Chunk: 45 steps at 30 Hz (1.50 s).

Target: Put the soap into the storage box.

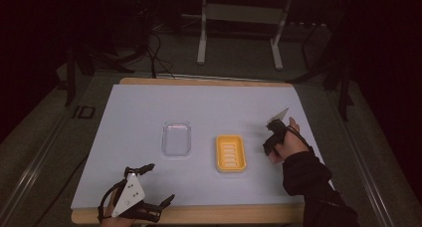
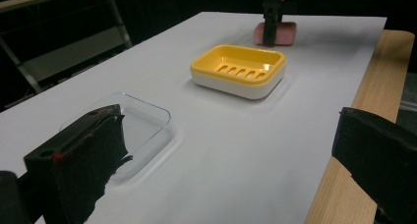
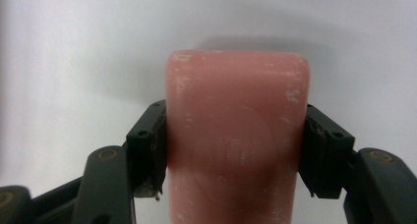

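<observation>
Right tool [image 3: 235,155] clamped on pink soap bar [image 3: 236,135] (both pads against its sides), flat on white table [image 3: 74,52]

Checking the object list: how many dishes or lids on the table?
2. The yellow soap dish sits mid-table; the clear lid lies just left of it, apart. The right tongs grip a pink soap bar; nothing seems hidden.

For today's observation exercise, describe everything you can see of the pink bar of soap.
The pink bar of soap is a rounded-cornered rectangular block, matte, with whitish scuffs and a faint round stamp on its top face. It lies flat on the white table sheet, beyond the yellow soap dish in the left gripper view. The right gripper is shut on it, its black fingers pressing its two long sides.
</observation>
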Motion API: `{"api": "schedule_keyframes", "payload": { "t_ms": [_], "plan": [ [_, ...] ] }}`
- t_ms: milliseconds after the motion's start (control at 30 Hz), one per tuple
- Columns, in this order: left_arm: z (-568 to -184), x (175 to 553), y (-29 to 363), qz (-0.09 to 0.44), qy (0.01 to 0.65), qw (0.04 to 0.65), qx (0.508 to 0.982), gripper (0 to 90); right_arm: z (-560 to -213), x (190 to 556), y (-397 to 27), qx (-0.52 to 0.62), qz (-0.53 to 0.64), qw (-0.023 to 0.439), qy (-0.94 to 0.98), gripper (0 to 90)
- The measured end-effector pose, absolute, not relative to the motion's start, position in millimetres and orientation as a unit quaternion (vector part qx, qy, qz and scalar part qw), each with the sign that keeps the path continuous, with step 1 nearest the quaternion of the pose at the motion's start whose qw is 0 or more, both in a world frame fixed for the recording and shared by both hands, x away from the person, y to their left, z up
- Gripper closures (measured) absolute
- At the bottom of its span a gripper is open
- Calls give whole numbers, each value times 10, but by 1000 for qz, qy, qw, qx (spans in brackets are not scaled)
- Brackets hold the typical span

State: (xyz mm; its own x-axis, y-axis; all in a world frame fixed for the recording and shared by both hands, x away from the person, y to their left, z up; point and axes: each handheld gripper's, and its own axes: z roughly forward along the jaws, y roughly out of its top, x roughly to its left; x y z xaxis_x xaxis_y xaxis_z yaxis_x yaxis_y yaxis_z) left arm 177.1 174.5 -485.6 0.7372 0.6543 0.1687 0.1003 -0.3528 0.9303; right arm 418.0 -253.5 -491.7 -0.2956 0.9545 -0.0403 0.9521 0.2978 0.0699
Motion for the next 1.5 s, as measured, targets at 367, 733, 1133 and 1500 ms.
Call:
{"api": "schedule_keyframes", "payload": {
  "t_ms": [367,733,1133,1500],
  "plan": [
    [-4858,1772,1740,270,243,514,777,4,-4685,4096,-2534,611,23,50,790,376],
    [-4858,1771,1738,271,243,513,777,4,-4295,3952,-2364,623,47,72,777,376],
    [-4856,1768,1738,271,243,514,777,4,-3964,3825,-2027,620,69,80,778,376],
    [-4854,1760,1736,271,242,514,777,4,-3877,3728,-1576,610,101,72,783,376]
  ]
}}
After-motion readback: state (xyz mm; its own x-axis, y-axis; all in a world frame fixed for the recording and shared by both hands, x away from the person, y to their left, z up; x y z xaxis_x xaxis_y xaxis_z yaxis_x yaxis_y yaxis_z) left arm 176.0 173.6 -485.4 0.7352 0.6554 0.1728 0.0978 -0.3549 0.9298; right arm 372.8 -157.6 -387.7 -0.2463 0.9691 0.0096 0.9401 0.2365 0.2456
